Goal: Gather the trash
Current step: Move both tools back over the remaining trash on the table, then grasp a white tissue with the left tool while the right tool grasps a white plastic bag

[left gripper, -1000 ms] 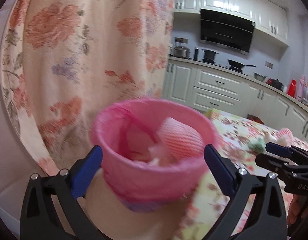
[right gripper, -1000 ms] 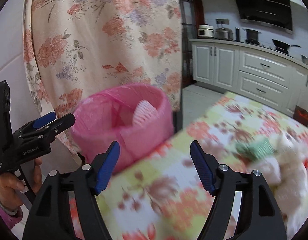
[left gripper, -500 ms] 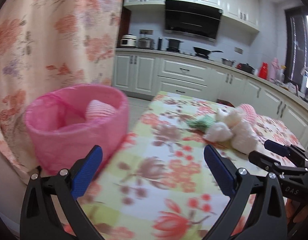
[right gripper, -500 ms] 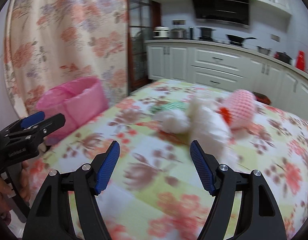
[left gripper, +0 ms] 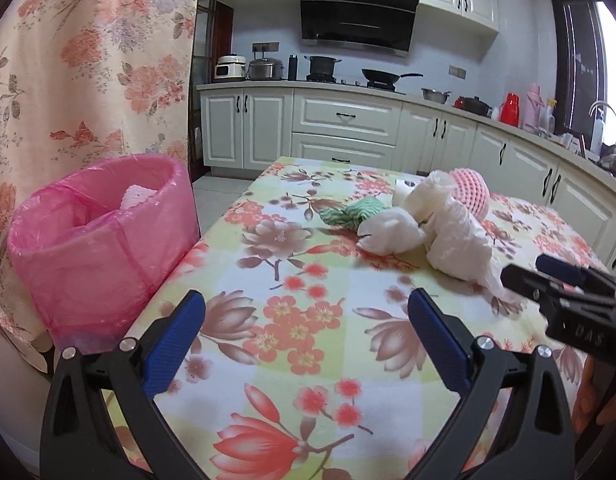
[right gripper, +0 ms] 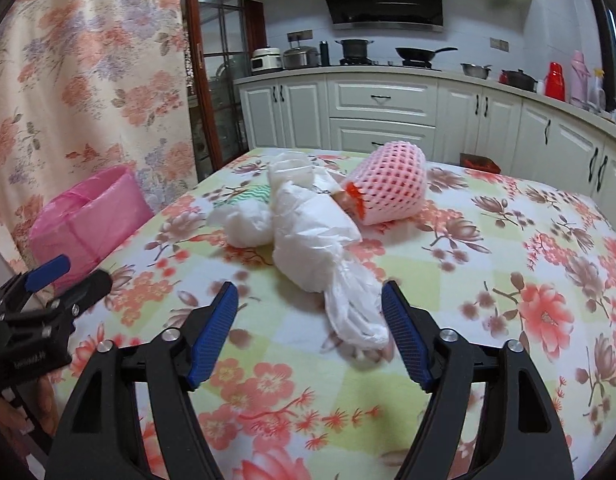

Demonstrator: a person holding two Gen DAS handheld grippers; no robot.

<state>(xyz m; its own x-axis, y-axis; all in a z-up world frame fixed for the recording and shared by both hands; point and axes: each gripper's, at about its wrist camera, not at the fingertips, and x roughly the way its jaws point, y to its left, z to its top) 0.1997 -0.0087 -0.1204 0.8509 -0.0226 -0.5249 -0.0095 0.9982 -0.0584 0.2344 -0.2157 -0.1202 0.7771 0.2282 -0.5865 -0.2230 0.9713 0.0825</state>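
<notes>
A pile of trash lies on the floral tablecloth (right gripper: 507,264): a crumpled white plastic bag (right gripper: 319,240), a white wad (right gripper: 244,220), a green-striped wrapper (left gripper: 347,212) and a pink foam fruit net (right gripper: 391,188). My right gripper (right gripper: 309,312) is open, with the tail of the plastic bag between its fingers. My left gripper (left gripper: 306,324) is open and empty over the table, short of the pile. A pink-lined trash bin (left gripper: 100,240) stands off the table's left edge with a foam net inside.
A floral curtain (left gripper: 88,60) hangs behind the bin. White kitchen cabinets (left gripper: 347,124) and a counter with pots run along the back and right. The right gripper shows at the right edge of the left wrist view (left gripper: 567,292).
Both grippers have swung right from the bin to the table. The right gripper has closed in on the pile, now straddling the plastic bag's tail.
</notes>
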